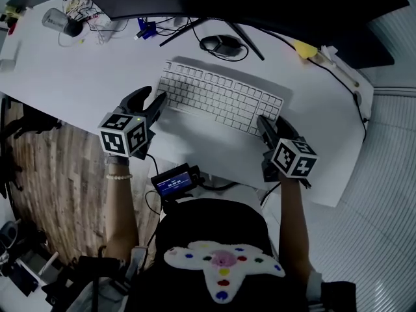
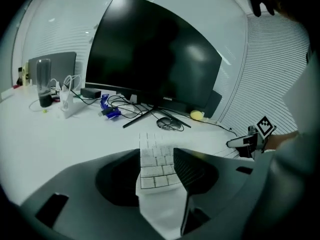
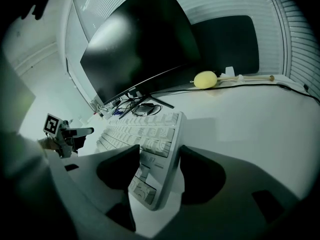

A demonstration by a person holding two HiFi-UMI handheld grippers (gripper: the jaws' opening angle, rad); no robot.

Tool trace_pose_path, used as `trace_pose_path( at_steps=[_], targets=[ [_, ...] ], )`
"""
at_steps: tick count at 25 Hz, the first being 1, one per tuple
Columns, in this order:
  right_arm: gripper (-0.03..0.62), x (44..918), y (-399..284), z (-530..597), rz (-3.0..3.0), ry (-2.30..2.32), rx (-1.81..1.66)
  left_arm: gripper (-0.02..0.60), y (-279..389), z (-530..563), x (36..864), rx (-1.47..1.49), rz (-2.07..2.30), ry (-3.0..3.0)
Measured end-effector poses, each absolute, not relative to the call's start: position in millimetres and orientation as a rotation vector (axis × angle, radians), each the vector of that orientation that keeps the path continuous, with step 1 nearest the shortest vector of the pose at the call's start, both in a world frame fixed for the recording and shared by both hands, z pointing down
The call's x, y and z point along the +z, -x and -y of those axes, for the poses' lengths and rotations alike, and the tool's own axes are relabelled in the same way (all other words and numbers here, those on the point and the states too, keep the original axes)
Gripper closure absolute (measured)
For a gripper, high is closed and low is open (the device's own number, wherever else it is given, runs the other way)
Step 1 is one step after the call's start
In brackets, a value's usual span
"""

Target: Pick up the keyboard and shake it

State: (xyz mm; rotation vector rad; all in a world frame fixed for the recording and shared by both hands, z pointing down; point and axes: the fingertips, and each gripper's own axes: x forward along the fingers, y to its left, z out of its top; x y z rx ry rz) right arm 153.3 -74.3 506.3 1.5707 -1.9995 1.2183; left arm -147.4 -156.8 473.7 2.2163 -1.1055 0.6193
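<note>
Keyboard (image 1: 221, 99) on white desk (image 1: 71, 77) | left gripper (image 1: 151, 103): jaws opening, keyboard's left end between them | right gripper (image 1: 265, 126): pinching keyboard's right end

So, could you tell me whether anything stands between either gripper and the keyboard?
Nothing visible does. The keyboard's left end lies between the left gripper's opening jaws, and the right gripper's jaws appear closed on its right end. The mouse lies behind it, clear of both.

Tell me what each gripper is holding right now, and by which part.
Left gripper: nothing held; its jaws are opening around the left end of the keyboard. Right gripper: jaws straddle the keyboard's right end; whether they clamp it cannot be told.
</note>
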Motion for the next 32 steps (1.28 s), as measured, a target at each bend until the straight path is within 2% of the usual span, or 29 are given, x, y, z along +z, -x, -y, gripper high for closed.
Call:
trace_pose_path(
  at_steps=[14,22,32],
  targets=[
    [0.324,502.9,-152.5,74.8,1.963,-1.602,1.216,0.297,144.4,186.6,525.6,0.546,0.782,-2.063],
    [0.324,499.9,-153.9,72.1,1.95,-1.609,1.228,0.288,124.8,180.8,521.7,0.573,0.634,-2.063],
    [0.324,504.2,-151.9,75.6,1.966,-1.621,1.195,0.293,129.4,181.8,527.2,0.611,0.725,-2.094]
  ],
)
